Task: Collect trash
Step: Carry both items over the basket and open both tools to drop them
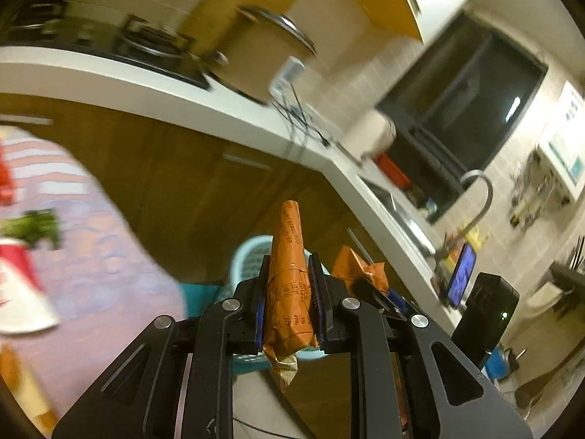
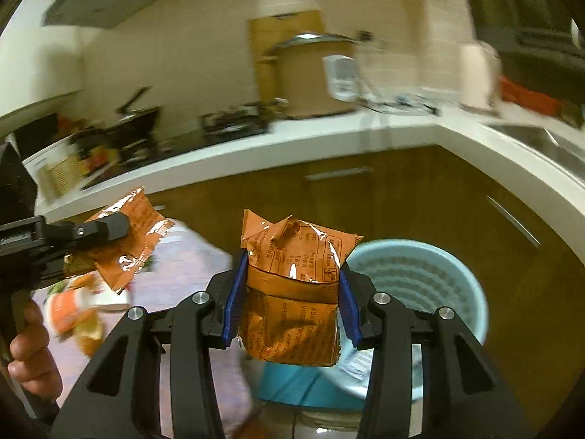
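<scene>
In the left wrist view my left gripper (image 1: pixel 290 261) is shut on a crumpled orange snack wrapper (image 1: pixel 289 226) that sticks up between the blue pads. Behind it a light blue slatted trash basket (image 1: pixel 248 256) stands on the floor by the cabinets. My right gripper (image 2: pixel 292 267) is shut on a wider orange snack bag (image 2: pixel 292 314), close above and left of the trash basket (image 2: pixel 420 278). In the right wrist view the left gripper (image 2: pixel 109 226) enters from the left with its wrapper (image 2: pixel 140 219). The right gripper's bag (image 1: pixel 356 265) shows just right of the left gripper.
A white L-shaped counter (image 2: pixel 329 139) over brown cabinets carries a stove (image 2: pixel 234 124), a large pot (image 2: pixel 310 73), a sink and tap (image 1: pixel 479 197). A lilac-clothed table (image 1: pixel 91 256) at the left holds cups and packets. A hand (image 2: pixel 29 344) grips the left handle.
</scene>
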Demonstrator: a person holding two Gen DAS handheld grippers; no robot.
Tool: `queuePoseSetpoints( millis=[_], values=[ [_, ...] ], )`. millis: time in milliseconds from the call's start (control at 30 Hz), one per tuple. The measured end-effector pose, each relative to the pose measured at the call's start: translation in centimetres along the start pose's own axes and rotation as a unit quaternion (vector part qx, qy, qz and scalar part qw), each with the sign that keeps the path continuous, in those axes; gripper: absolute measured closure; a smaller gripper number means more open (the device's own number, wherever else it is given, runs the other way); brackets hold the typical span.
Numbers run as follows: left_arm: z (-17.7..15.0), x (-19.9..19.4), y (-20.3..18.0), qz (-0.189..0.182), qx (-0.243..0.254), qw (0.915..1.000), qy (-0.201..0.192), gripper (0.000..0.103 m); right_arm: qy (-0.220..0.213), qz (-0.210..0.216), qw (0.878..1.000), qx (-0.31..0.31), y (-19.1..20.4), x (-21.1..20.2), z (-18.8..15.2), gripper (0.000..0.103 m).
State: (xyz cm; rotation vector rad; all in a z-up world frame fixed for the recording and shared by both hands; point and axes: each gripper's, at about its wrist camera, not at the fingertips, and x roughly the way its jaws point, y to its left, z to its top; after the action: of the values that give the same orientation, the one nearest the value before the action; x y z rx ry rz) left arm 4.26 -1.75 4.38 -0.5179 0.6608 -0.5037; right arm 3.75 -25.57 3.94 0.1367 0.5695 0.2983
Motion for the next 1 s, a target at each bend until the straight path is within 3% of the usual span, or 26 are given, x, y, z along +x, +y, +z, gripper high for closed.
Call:
queuePoseSetpoints(
  millis=[267, 467, 533, 567, 933, 1000],
  values=[
    [-2.0, 11.1, -1.2, 0.002, -0.001, 0.9965, 0.084, 0.085, 0.084, -0.079, 0.991, 0.068, -8.6, 4.4, -2.6, 0.062],
    [-3.6, 16.6, -0.6, 0.007, -0.010, 0.9911, 0.132, 0.081, 0.139, -0.105, 0.981, 0.089, -11.4, 7.4, -4.6, 0.058],
    [-3.9, 17.3, -0.6, 0.016, -0.005, 0.9899, 0.141, 0.056, 0.150, -0.108, 0.978, 0.096, -11.9, 7.9, -4.9, 0.049],
    [-4.1, 17.5, -0.9, 0.022, 0.000, 0.9900, 0.139, 0.053, 0.152, -0.108, 0.977, 0.103, -12.3, 8.1, -5.0, 0.044],
    [-3.3, 15.9, -1.2, 0.023, 0.011, 0.9928, 0.117, 0.052, 0.141, -0.124, 0.977, 0.099, -12.2, 7.0, -4.0, 0.040],
    [-3.3, 15.2, -1.2, 0.024, 0.012, 0.9932, 0.113, 0.052, 0.139, -0.123, 0.978, 0.099, -12.0, 6.9, -3.8, 0.035]
  ],
)
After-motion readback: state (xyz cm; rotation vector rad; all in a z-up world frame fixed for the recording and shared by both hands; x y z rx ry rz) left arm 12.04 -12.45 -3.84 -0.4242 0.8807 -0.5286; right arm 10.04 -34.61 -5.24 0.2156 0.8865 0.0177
